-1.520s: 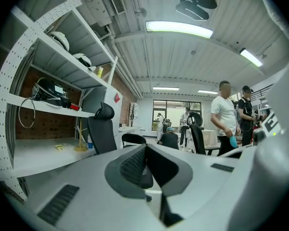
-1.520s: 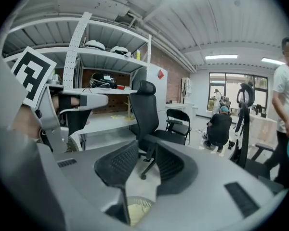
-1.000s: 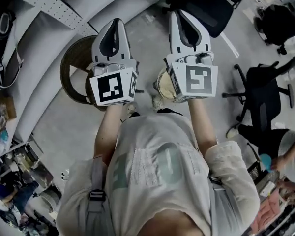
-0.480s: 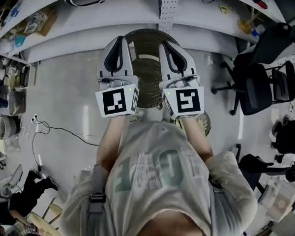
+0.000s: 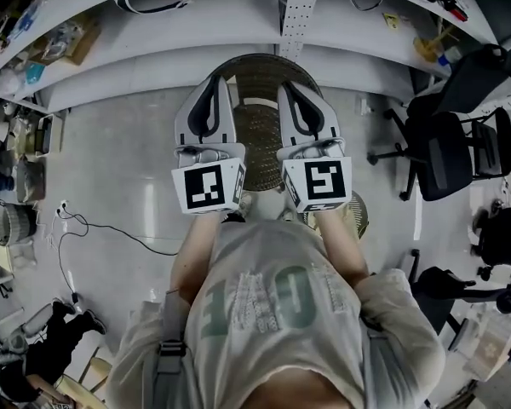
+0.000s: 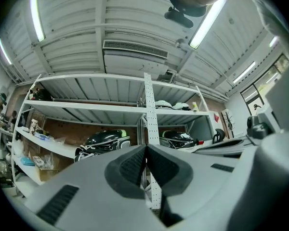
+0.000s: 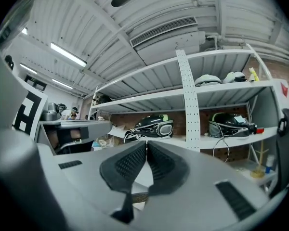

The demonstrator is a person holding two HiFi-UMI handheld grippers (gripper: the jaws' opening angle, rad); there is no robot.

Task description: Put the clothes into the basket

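Both grippers are clenched on nothing: the left gripper (image 6: 146, 153) and the right gripper (image 7: 147, 148) each show their dark pads pressed together with no cloth between them. They are held side by side over the round woven basket (image 5: 254, 58), which stands on the floor before the shelves (image 5: 153, 24). No clothes show in any view. The grippers cover much of the basket's inside, so whether garments lie in it is hard to say. This fits clothes already dropped in, or clothes not yet brought. Either way, any garment is best released over the middle, clear of the rim.
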